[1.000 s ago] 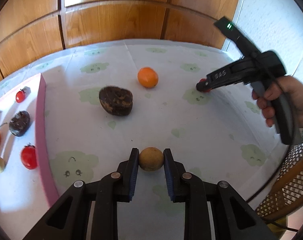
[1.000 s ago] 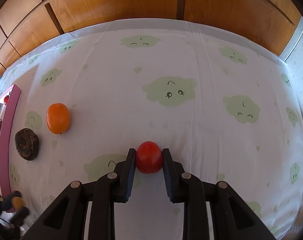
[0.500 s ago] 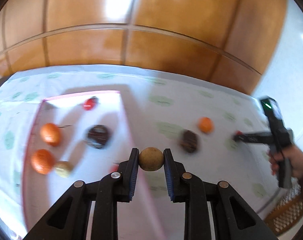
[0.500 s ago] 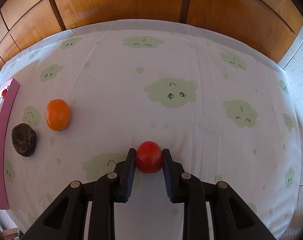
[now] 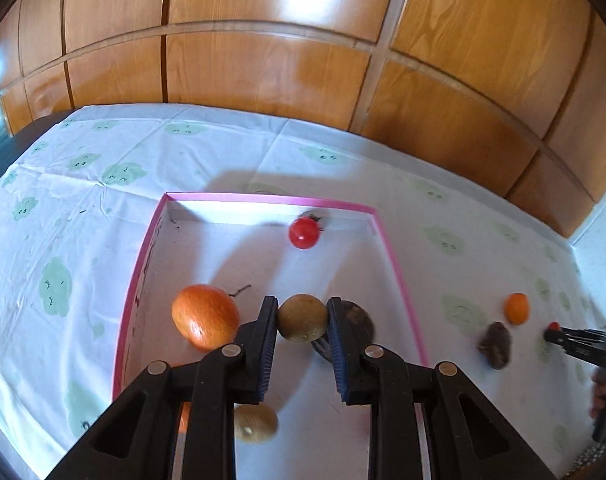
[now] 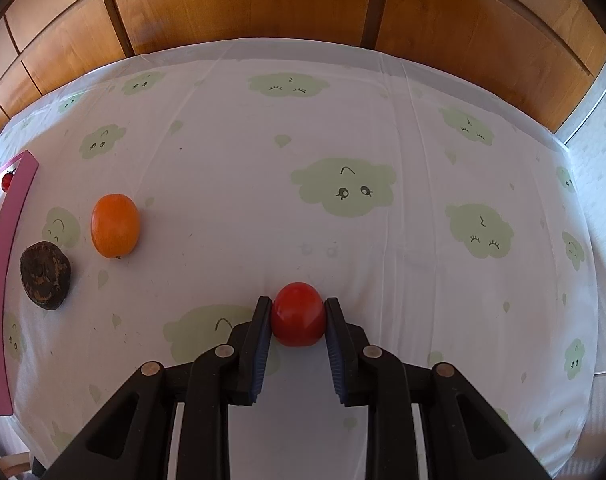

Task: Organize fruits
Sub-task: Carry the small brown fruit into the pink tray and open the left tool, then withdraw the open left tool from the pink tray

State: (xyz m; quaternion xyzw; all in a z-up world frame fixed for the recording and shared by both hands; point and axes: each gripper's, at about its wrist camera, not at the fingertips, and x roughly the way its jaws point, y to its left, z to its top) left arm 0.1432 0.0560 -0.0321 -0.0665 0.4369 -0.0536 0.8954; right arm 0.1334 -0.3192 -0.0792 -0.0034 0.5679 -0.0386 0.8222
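Two tongs each pinch a fruit: the left tongs (image 5: 302, 322) clamp a tan round fruit (image 5: 302, 322) above the pink-rimmed tray (image 5: 399, 272), an orange (image 5: 205, 322) just to their left; the right tongs (image 6: 298, 320) grip a red tomato (image 6: 298, 314) on the cloud-print tabletop (image 6: 383, 280).

I see a white tablecloth (image 6: 383, 128) printed with pale green cloud faces (image 6: 345, 190), and glossy wooden wall panels (image 5: 263, 72) right behind the table.
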